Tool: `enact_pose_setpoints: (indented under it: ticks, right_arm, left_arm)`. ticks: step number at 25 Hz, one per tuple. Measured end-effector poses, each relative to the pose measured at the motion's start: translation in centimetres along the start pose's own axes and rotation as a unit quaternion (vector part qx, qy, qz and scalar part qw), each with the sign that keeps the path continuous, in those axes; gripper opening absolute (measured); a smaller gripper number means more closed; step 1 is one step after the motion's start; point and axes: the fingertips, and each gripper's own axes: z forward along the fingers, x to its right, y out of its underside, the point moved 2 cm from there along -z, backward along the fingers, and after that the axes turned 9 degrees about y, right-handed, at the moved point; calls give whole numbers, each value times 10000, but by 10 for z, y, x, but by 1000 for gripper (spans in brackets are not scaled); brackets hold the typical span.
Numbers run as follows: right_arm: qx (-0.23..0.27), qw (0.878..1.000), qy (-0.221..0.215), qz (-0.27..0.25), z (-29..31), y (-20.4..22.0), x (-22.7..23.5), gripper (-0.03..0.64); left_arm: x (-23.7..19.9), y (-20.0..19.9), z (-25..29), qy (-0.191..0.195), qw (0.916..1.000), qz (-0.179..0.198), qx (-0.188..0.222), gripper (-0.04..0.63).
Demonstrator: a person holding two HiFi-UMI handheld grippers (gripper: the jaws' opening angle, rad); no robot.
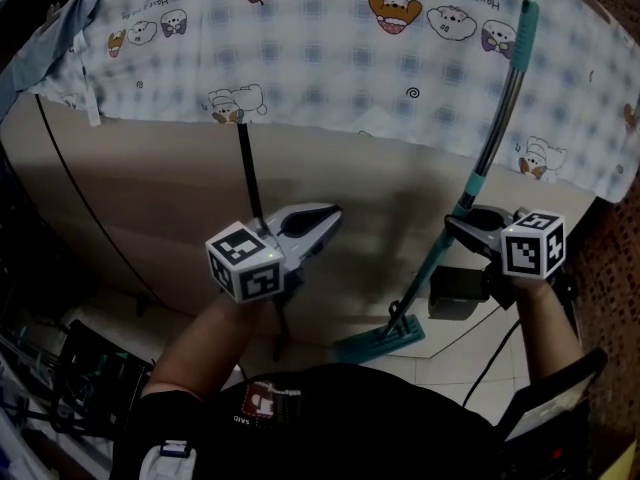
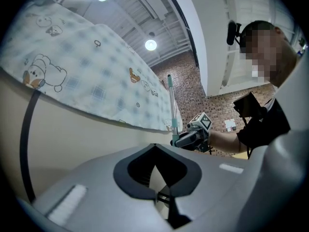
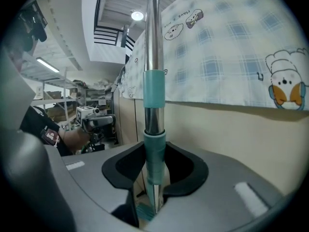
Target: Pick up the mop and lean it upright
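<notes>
The mop [image 1: 495,128] has a silver pole with teal sleeves and a flat teal head [image 1: 372,344] resting on the floor. It stands steeply, its teal top end against the cloth-covered table [image 1: 330,58]. My right gripper [image 1: 462,226] is shut on the pole's lower part; in the right gripper view the pole [image 3: 153,95] runs straight up between the pads of this gripper [image 3: 154,151]. My left gripper [image 1: 328,218] hangs to the left of the mop, jaws together and empty. The left gripper view shows its closed tips [image 2: 154,146], with the mop [image 2: 171,100] beyond.
A checked cloth with cartoon animals [image 1: 300,28] drapes over the table's beige side panel [image 1: 180,198]. A black strap [image 1: 247,173] hangs down that panel. A black box [image 1: 455,293] and a cable lie on the tiled floor by the mop head. Dark clutter sits at lower left.
</notes>
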Motion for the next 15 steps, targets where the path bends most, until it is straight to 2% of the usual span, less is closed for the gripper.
enact_pose_setpoints:
  ticks: [7,15]
  right_arm:
    - [-222,9996,172,-19,32,51,6,141]
    - [-760,9962,403,136,83,162,13,141]
  left_arm:
    - [1,30,0,-32,9999,-128,-91,-2]
    - [9,106,-2,22,9977,-397,-553,-1]
